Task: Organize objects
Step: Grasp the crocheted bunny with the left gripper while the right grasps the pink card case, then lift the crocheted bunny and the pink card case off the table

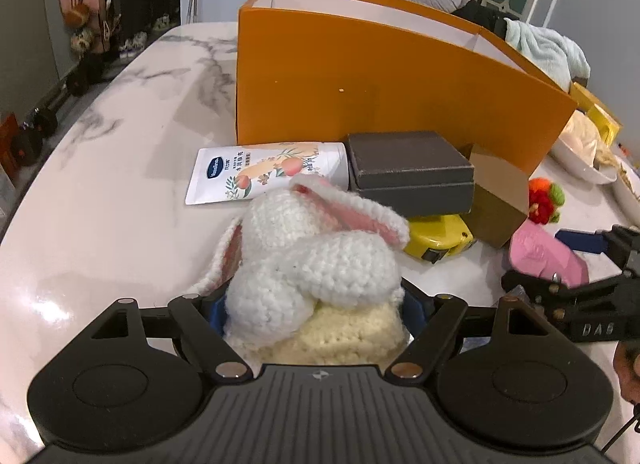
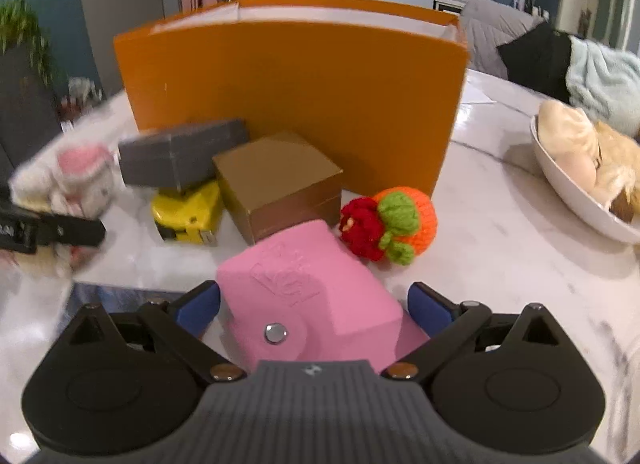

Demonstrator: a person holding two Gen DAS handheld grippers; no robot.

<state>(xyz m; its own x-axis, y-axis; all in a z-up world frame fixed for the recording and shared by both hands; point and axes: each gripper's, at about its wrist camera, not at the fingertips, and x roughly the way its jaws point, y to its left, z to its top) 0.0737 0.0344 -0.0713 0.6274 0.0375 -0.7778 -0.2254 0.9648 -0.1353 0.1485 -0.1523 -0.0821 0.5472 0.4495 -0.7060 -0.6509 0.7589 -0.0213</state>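
One orange box (image 2: 296, 103) far, contents hidden. One grey box (image 1: 408, 171), one brown box (image 2: 280, 183), one yellow tape measure (image 2: 188, 211). Left gripper (image 1: 312, 304) clamped on one knitted rabbit (image 1: 312, 264); right gripper (image 2: 316, 304) apparently gripping one pink case (image 2: 308, 292). One bowl (image 2: 568, 191) right, holding something pale.
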